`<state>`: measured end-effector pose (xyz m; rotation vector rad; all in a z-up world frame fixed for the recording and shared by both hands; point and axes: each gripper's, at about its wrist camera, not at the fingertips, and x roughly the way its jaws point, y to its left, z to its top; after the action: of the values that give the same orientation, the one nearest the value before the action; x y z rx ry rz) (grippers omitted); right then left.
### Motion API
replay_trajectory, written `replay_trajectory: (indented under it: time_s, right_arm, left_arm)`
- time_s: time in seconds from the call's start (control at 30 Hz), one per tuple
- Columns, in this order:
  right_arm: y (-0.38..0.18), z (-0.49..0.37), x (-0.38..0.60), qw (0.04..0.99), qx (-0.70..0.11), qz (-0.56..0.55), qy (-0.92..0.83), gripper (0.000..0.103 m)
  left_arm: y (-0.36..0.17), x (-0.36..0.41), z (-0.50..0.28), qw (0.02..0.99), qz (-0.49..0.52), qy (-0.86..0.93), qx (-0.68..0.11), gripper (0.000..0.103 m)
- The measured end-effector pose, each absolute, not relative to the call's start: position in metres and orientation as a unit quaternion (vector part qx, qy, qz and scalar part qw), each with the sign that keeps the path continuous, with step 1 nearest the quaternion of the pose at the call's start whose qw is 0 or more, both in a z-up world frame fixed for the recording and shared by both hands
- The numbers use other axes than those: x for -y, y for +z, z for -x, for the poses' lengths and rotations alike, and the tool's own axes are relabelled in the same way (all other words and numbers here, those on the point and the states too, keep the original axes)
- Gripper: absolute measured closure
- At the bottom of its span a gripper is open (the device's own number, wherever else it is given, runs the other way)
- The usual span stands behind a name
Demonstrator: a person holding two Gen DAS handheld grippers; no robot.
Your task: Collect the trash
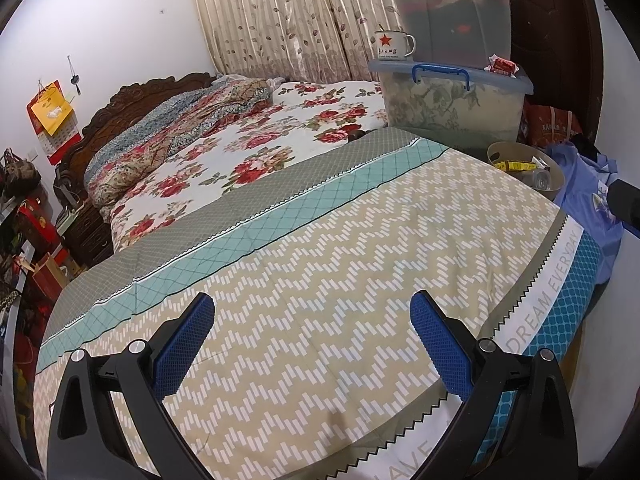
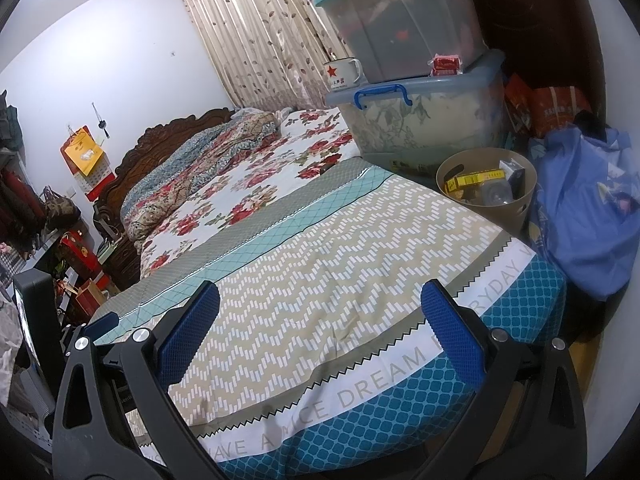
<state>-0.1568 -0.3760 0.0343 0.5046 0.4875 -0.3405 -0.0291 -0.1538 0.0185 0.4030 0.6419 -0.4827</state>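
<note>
Both grippers hang over the foot end of the bed (image 1: 304, 216), pointing forward along its length, and both are empty. The left gripper (image 1: 312, 316) sits level above the zigzag-patterned quilt (image 1: 340, 264), its blue pads (image 1: 440, 344) spread wide with nothing between them. The right gripper (image 2: 320, 312) hovers a little nearer the bed's edge, over the white band printed "DREAM", its blue pads (image 2: 452, 332) likewise wide apart and holding nothing. Ahead and to the right of both grippers stands the tan trash bin (image 2: 520, 200), on the far side of the quilt's right edge; inside it lie a yellow box (image 2: 476, 179) and some dark and clear bits too jumbled to name. From the left wrist view the trash bin (image 1: 556, 184) shows only partly, well ahead and right of the fingers. Just right of the bin slumps a blue garment (image 2: 584, 220). Beyond the bin, further ahead, two plastic storage boxes (image 2: 420, 116) are stacked, with a white enamel mug bearing a red star (image 2: 342, 74) and a small red packet (image 2: 446, 65) resting on the lower box's lid. Far ahead and left of the grippers, a floral duvet (image 1: 248, 152) covers the head end of the bed under a carved wooden headboard (image 1: 132, 104), with leaf-print curtains (image 1: 288, 20) behind.
</note>
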Motion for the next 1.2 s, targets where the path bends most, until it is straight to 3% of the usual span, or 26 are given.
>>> replay_trajectory:
  time_s: [1.2]
  right_arm:
    - [0.0325, 0.1578, 0.3772, 0.924, -0.238, -0.247, -0.167, 0.003]
  left_arm:
    - [0.01, 0.1546, 0.0336, 0.897, -0.205, -0.238, -0.311, 0.009]
